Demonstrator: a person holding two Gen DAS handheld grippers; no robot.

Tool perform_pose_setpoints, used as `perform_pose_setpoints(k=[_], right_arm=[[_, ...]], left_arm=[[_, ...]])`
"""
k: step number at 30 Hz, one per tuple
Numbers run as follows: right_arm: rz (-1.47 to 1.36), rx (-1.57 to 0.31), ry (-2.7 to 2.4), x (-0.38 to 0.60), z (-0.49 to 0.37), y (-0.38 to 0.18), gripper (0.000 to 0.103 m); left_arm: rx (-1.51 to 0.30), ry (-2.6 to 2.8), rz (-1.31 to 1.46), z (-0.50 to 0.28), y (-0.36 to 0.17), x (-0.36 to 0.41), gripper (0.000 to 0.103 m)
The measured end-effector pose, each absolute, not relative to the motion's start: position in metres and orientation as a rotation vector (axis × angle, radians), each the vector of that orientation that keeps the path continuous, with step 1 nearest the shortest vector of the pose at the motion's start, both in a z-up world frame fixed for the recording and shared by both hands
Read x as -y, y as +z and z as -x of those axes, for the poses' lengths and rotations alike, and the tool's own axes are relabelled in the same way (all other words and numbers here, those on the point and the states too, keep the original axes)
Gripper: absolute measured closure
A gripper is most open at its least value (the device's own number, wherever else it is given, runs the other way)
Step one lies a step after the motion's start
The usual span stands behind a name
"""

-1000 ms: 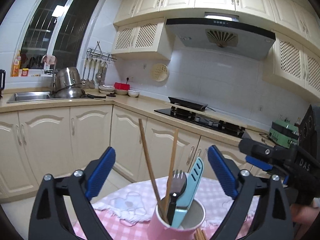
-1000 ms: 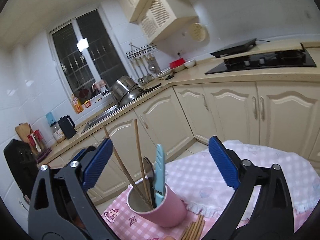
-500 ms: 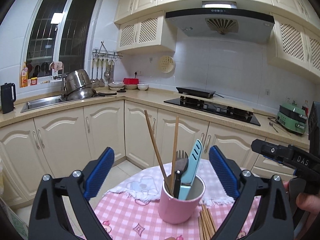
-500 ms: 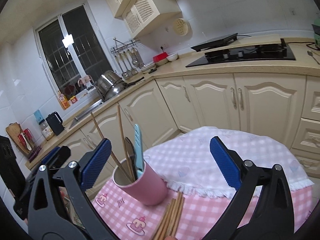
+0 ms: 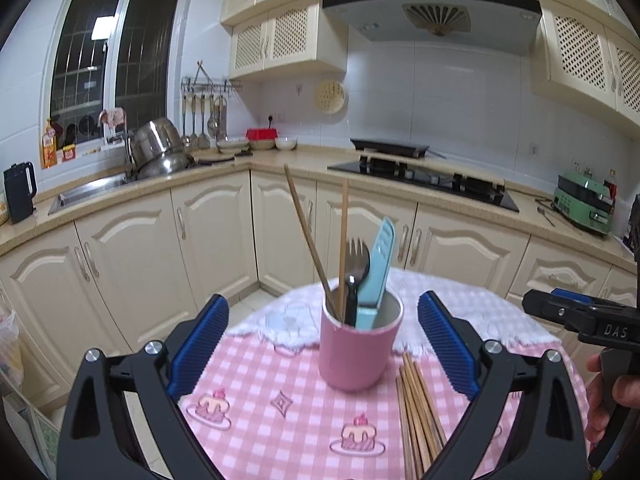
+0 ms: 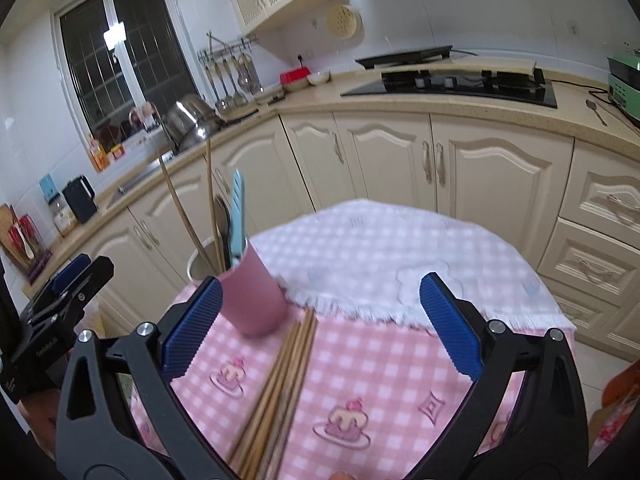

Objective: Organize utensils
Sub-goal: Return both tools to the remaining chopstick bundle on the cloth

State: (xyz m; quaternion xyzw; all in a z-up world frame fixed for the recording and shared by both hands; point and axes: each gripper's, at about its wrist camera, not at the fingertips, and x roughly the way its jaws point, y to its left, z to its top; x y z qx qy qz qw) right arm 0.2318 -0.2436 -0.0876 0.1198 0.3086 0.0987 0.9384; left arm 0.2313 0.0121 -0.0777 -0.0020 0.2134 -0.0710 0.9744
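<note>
A pink cup (image 5: 358, 354) stands on the pink checked tablecloth (image 5: 280, 404) and holds two wooden chopsticks (image 5: 308, 236), a fork (image 5: 357, 254) and a light blue utensil (image 5: 378, 264). A bundle of wooden chopsticks (image 5: 418, 412) lies flat just right of the cup. My left gripper (image 5: 322, 344) is open and empty, hovering in front of the cup. My right gripper (image 6: 320, 322) is open and empty above the chopstick bundle (image 6: 280, 384), with the cup (image 6: 250, 294) by its left finger. The right gripper also shows in the left wrist view (image 5: 588, 320).
The round table (image 6: 400, 248) stands in front of cream kitchen cabinets (image 5: 224, 232). A counter holds a sink with steel pots (image 5: 158, 152), a black hob (image 5: 424, 178), a kettle (image 5: 18, 192) and a green appliance (image 5: 584, 204).
Both grippers have pulled back and tilted down, so more of the table shows. The cup now sits farther off in both views and the chopstick bundle is in full view. Both stay open.
</note>
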Motion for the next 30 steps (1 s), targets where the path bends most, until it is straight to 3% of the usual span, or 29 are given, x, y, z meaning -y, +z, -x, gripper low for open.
perform_pose_setpoints(k=[14,30], right_arm=[[-0.17,-0.84,0.177,0.23,-0.22,-0.156,0.006],[-0.155,-0.917,0.176,0.23,-0.22,-0.18,0.006]], left_arm=[[-0.696,-0.191,-0.12,-0.236,-0.159,0.011,0.01],[-0.883,-0.287,-0.22,-0.243,-0.215,0.041,0.01]])
